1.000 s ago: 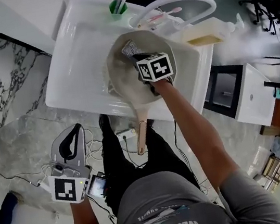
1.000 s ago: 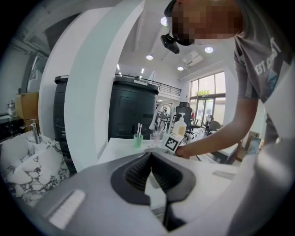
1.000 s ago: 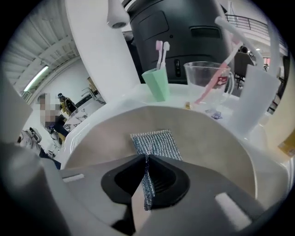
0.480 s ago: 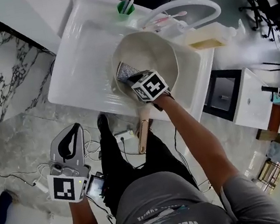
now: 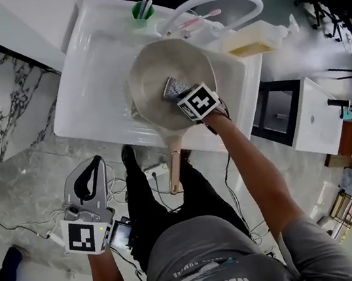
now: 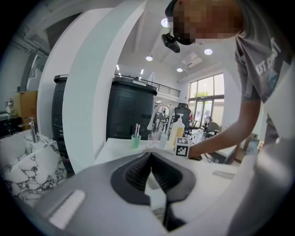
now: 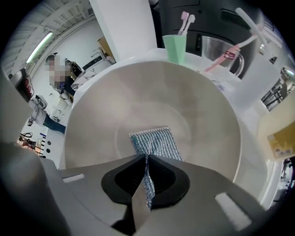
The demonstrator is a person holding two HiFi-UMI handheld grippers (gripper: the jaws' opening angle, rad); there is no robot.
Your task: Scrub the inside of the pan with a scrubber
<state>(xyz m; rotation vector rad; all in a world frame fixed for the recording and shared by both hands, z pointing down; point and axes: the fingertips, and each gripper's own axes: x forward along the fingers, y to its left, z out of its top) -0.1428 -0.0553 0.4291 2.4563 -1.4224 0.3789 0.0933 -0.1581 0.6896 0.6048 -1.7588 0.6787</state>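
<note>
The pan (image 5: 152, 74) looks smooth and matt inside, with a wooden handle (image 5: 176, 168). The scrubber (image 5: 174, 88) is rough, glinting metallic mesh; the sink (image 5: 85, 91) is glossy white.

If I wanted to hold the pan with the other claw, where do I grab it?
Grab the pan by its long wooden handle. It sticks out over the sink's front edge toward the person, with open space around it. So bring the left claw in from the near side, one jaw on each side. The rim is probably too wide.
</note>
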